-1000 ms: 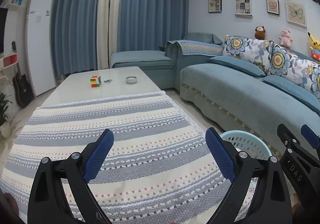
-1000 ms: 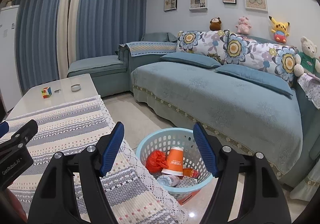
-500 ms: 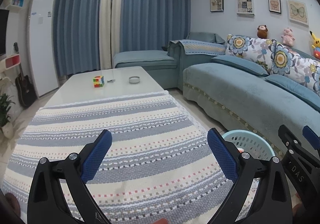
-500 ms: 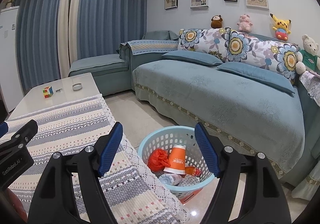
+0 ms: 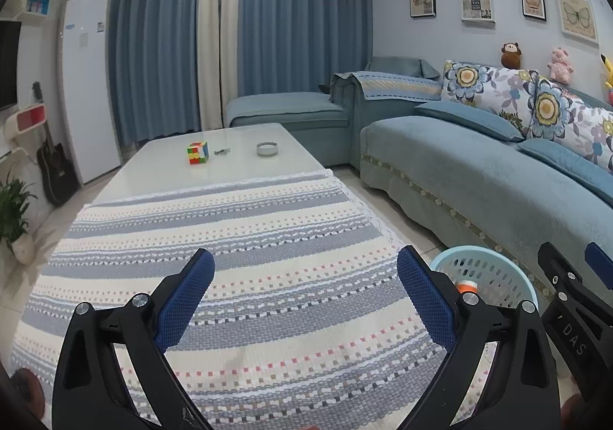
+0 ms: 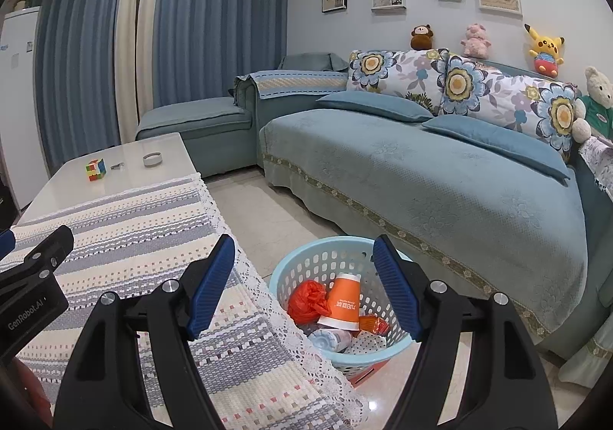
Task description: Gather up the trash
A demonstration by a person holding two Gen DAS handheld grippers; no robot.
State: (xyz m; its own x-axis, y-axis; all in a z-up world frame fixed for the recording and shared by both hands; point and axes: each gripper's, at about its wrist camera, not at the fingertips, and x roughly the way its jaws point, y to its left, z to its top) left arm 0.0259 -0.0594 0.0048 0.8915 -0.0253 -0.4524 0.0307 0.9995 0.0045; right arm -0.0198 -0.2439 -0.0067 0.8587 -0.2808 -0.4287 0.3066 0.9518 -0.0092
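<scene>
Left gripper [image 5: 302, 299] gapes wide and empty above the striped cloth [image 5: 249, 250]. Right gripper [image 6: 304, 286], equally wide and empty, hangs over the basket [image 6: 306, 261] beside the cloth; the orange cup [image 6: 345, 301] and red bag [image 6: 306, 299] lie inside.

Open floor [image 6: 268, 215] between table [image 6: 161, 154] and sofa [image 6: 440, 192]

1. The grey-and-cream striped woven cloth [image 5: 245, 246] looks coarse and matt, with a lace edge.
2. The pale blue perforated plastic basket [image 6: 306, 261] is smooth.
3. The orange paper cup [image 6: 345, 301] is matt.
4. The white tabletop [image 5: 237, 165] is glossy.
</scene>
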